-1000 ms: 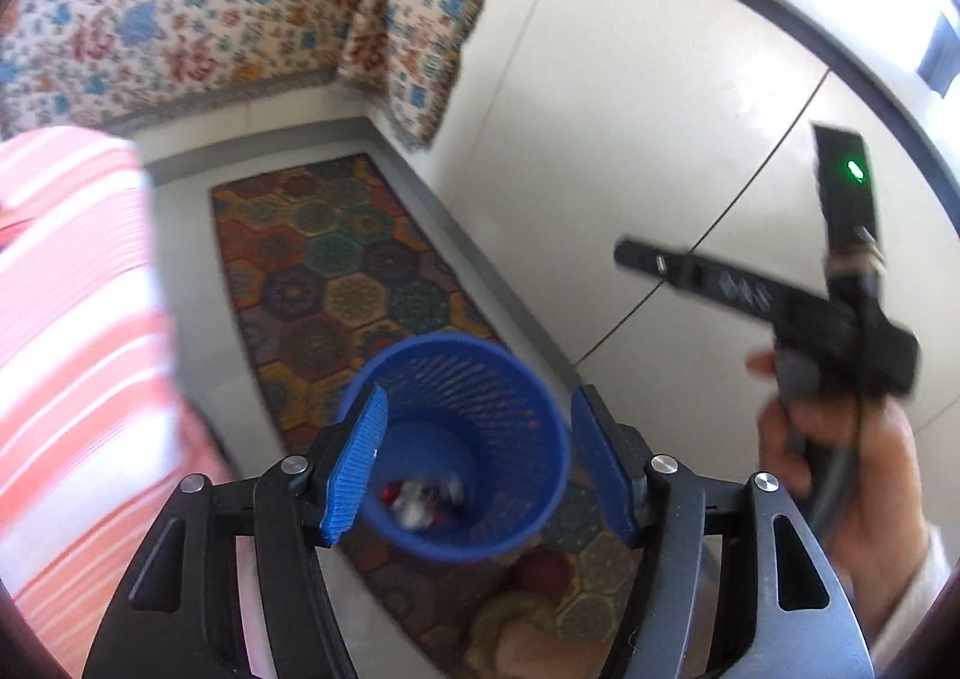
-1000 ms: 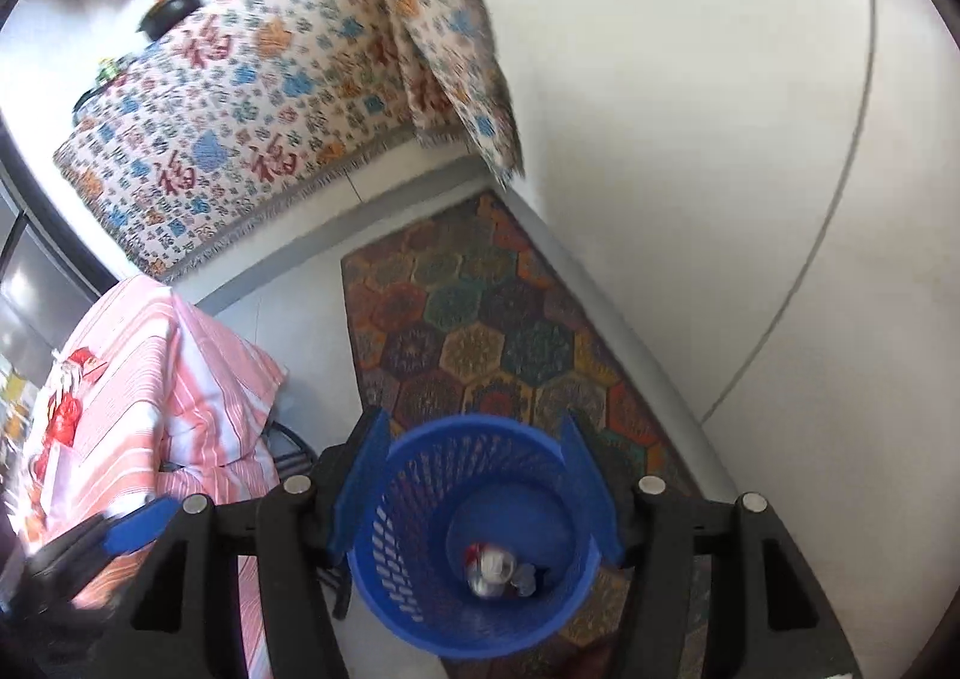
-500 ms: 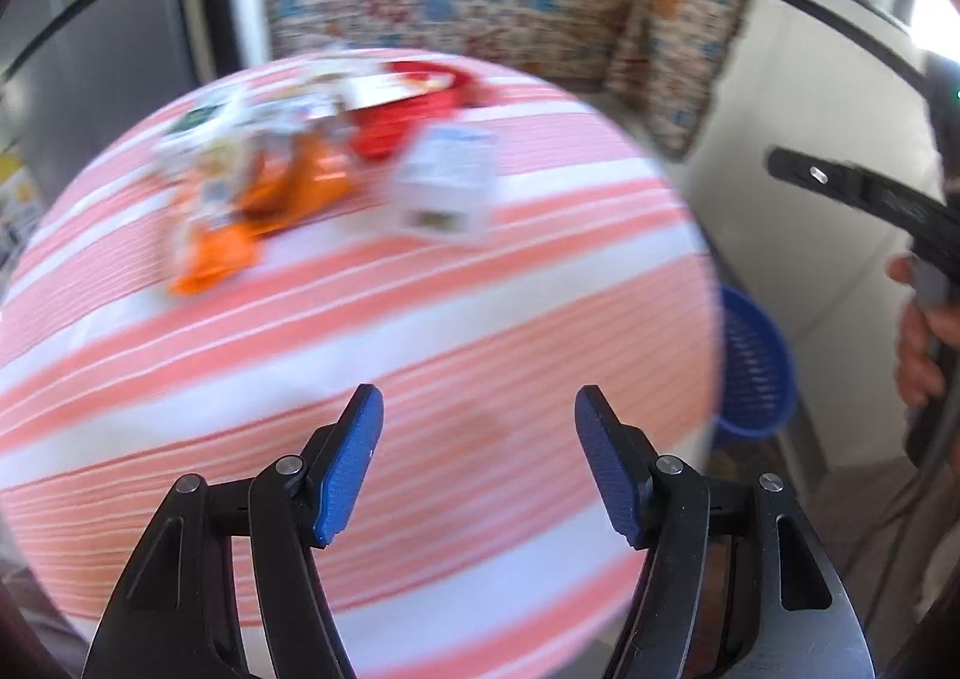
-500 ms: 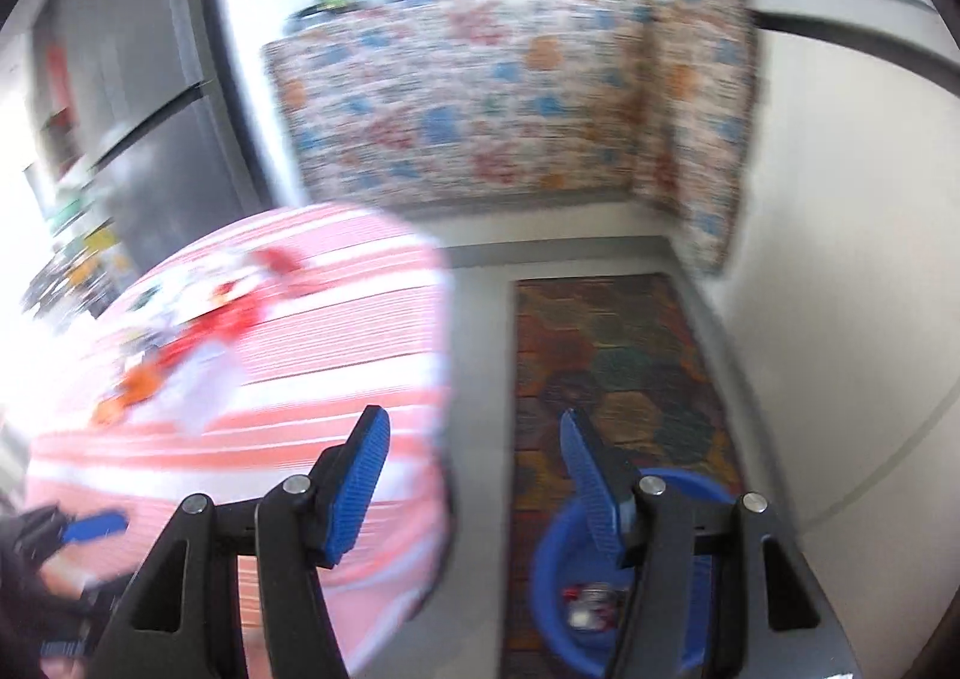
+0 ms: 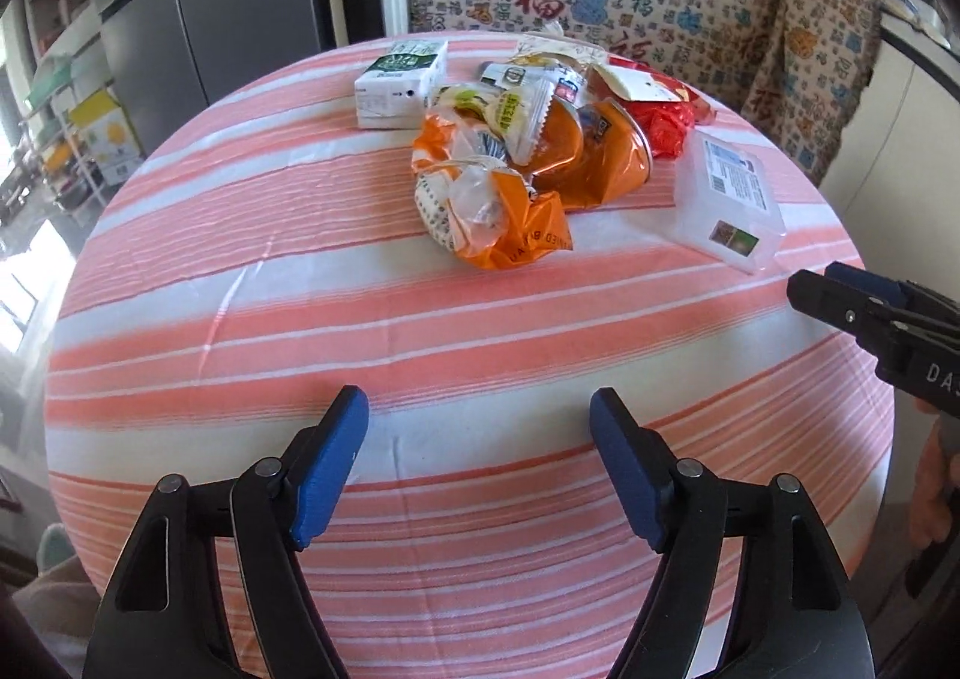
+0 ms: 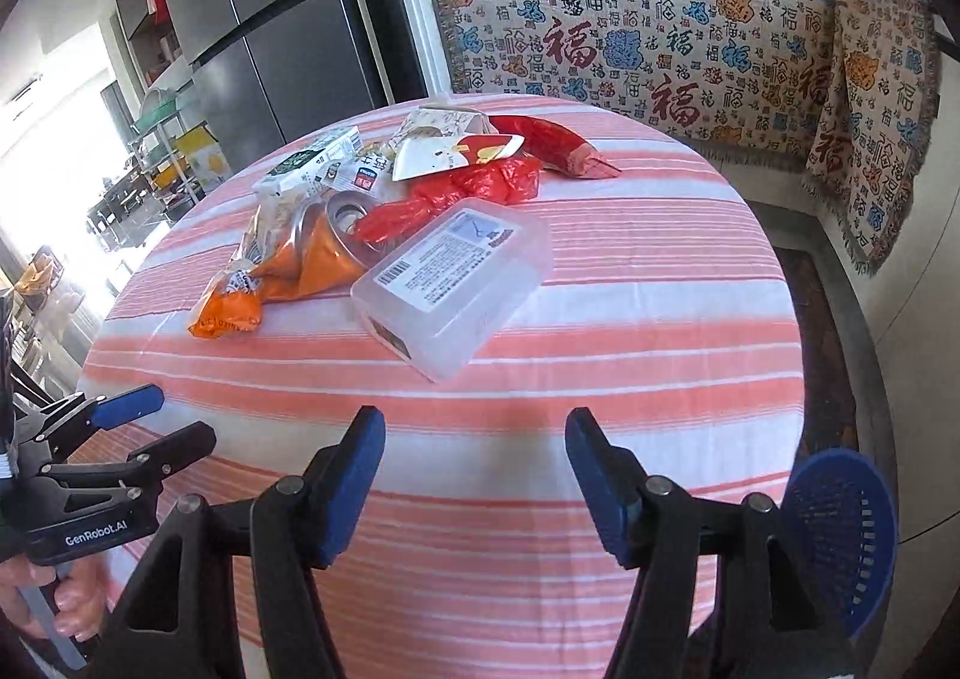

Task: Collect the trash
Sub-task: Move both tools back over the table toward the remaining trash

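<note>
now i'm swinging both grippers away from the blue basket (image 6: pixel 840 541), where they were hovering a second ago, and back over the striped bench (image 5: pixel 420 331). the left gripper (image 5: pixel 480 463) is spreading its fingers wider with nothing between them; the right gripper (image 6: pixel 474 475) is opening too, also empty. the basket is sitting on the floor at the bench's right edge, well apart from the trash pile. the clear plastic box (image 6: pixel 450 283) is lying nearest the right fingers, with the orange wrappers (image 5: pixel 510 223), crushed orange can (image 5: pixel 594 151), red bag (image 6: pixel 474 187) and white carton (image 5: pixel 399 85) clustered behind it. i'm judging one drop is done and the next pick is starting, likely the box.
</note>
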A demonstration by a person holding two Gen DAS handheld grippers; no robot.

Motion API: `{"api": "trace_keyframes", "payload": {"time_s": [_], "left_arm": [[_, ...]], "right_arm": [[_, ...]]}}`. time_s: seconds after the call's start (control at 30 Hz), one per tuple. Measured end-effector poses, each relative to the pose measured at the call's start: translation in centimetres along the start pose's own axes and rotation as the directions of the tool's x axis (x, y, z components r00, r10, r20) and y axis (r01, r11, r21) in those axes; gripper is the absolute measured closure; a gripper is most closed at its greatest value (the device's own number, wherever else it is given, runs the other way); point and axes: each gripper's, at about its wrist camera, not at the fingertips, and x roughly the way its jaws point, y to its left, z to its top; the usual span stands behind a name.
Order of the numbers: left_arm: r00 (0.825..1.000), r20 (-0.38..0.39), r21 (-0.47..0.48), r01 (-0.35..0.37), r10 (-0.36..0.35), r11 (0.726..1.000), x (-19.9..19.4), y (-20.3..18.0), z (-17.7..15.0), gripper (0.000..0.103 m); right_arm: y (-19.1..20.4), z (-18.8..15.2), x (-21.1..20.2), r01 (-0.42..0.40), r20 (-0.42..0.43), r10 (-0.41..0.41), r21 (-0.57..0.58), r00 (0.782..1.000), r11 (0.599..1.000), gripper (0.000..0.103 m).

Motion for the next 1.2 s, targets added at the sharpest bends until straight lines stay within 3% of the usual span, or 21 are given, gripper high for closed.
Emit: {"api": "trace_keyframes", "payload": {"time_s": [0.37,0.5,0.6,0.77,0.87,1.03,1.13,1.2], "left_arm": [[1.0,0.011,0.001,0.0,0.0,1.0,0.6,0.4,0.6,0.018],[1.0,0.013,-0.001,0.008,-0.008,1.0,0.7,0.6,0.7,0.017],[1.0,0.012,-0.003,0.011,-0.01,1.0,0.7,0.6,0.6,0.017],[0.998,0.032,-0.026,0.058,-0.057,0.998,-0.2,1.1,1.2,0.017],[0.995,0.052,-0.037,0.082,-0.08,0.996,-0.8,1.3,3.0,0.017],[0.993,0.02,-0.044,0.117,-0.116,0.992,1.1,1.2,6.5,0.017],[0.99,-0.026,-0.074,0.14,-0.142,0.987,3.1,1.7,7.5,0.025],[0.982,-0.048,-0.1,0.176,-0.182,0.979,3.7,2.1,7.4,0.05]], "right_arm": [[1.0,1.6,3.1,0.046,-0.051,-0.049,-0.042,0.998,0.998,0.039],[-1.8,1.8,2.6,0.188,-0.05,-0.186,0.051,0.981,0.981,0.039],[-3.9,1.5,1.8,0.247,-0.054,-0.242,0.104,0.969,0.963,0.039],[-3.1,0.6,1.2,0.224,-0.054,-0.221,0.069,0.974,0.972,0.039],[-2.0,0.1,1.1,0.22,-0.053,-0.218,0.026,0.975,0.975,0.038],[-1.6,0.3,1.6,0.202,-0.046,-0.202,-0.005,0.978,0.979,0.037],[-1.2,0.2,1.6,0.196,-0.04,-0.197,-0.019,0.98,0.98,0.037],[-1.0,0.1,1.6,0.192,-0.036,-0.193,-0.029,0.98,0.981,0.037]]}}
